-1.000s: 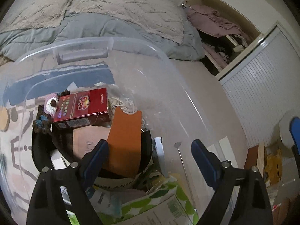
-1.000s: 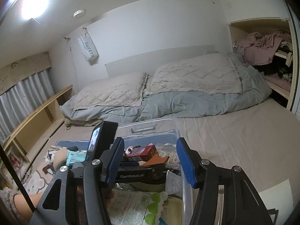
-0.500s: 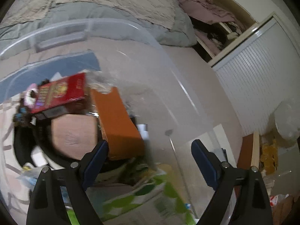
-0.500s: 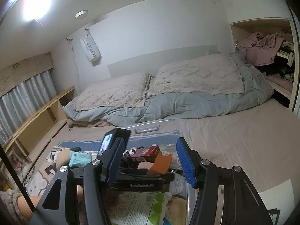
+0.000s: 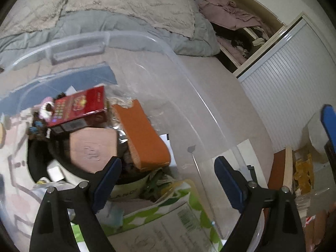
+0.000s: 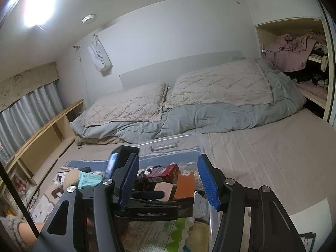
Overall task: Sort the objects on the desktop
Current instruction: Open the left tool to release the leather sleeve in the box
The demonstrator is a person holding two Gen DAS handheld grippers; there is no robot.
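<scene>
Left wrist view is looking down into a clear plastic bin (image 5: 184, 71) that is sitting on the floor. The left tool (image 5: 168, 176) is hovering above the bin's contents with its jaws spread wide and nothing between them — released. At 11 o'clock from that tool, a red box (image 5: 84, 105) is lying tilted on top of the pile. An orange case (image 5: 142, 138) is leaning just beside it, at 12 o'clock from the left blue pad. A pinkish flat box (image 5: 92, 145) is resting below the red box, touching the orange case's left edge. A green-and-white patterned package (image 5: 159, 214) is lying at 6 o'clock, between the tool's arms.

Right wrist view is showing the right tool (image 6: 168, 180) poised over the near end of the same bin (image 6: 174, 145), pointing toward the bed (image 6: 189, 105) at 12 o'clock. Its blue pads are standing apart and are pressing on nothing — released. Between them, farther off, the left tool's black body (image 6: 151, 208) is crossing over the pile, and the red box (image 6: 163, 171) and the orange case (image 6: 184, 185) are showing behind it. A teal packet (image 6: 88, 179) is lying outside the bin at 9 o'clock.
</scene>
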